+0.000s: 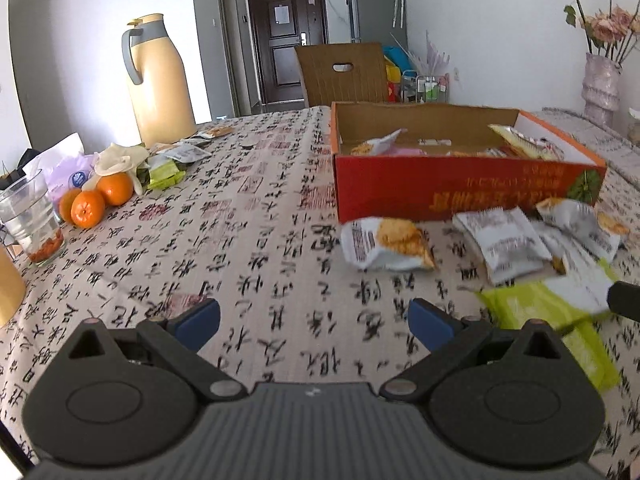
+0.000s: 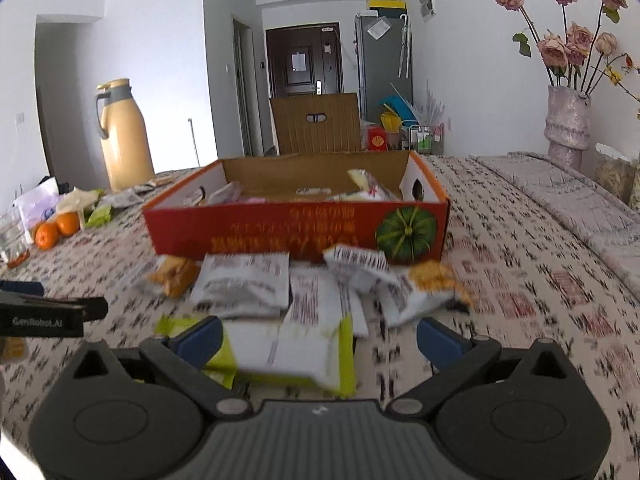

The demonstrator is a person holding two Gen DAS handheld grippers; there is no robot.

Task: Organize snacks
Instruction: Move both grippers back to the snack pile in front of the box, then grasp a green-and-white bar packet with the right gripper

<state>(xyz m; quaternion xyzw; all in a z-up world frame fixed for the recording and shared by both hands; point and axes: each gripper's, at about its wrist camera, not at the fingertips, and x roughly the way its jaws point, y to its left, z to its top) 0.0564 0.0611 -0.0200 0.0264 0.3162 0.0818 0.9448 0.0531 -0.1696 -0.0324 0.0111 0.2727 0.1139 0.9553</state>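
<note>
A red cardboard box (image 1: 460, 188) (image 2: 296, 228) with several snack packets inside stands on the patterned tablecloth. Loose white snack packets (image 1: 386, 246) (image 2: 244, 284) lie in front of it, with green-and-white packets (image 1: 560, 308) (image 2: 296, 356) nearest. My left gripper (image 1: 314, 322) is open over bare cloth, left of the packets, holding nothing. My right gripper (image 2: 320, 340) is open above the green-and-white packets, which lie between its blue fingers; I cannot tell if they touch. The left gripper's tip (image 2: 52, 312) shows at the left of the right wrist view.
A yellow thermos jug (image 1: 158, 84) (image 2: 124, 136), oranges (image 1: 98, 198) (image 2: 56, 230), a glass (image 1: 30, 220) and more wrappers (image 1: 164, 168) sit at the table's left. A vase of dried roses (image 2: 568, 120) stands far right. A chair (image 1: 344, 74) is behind the table.
</note>
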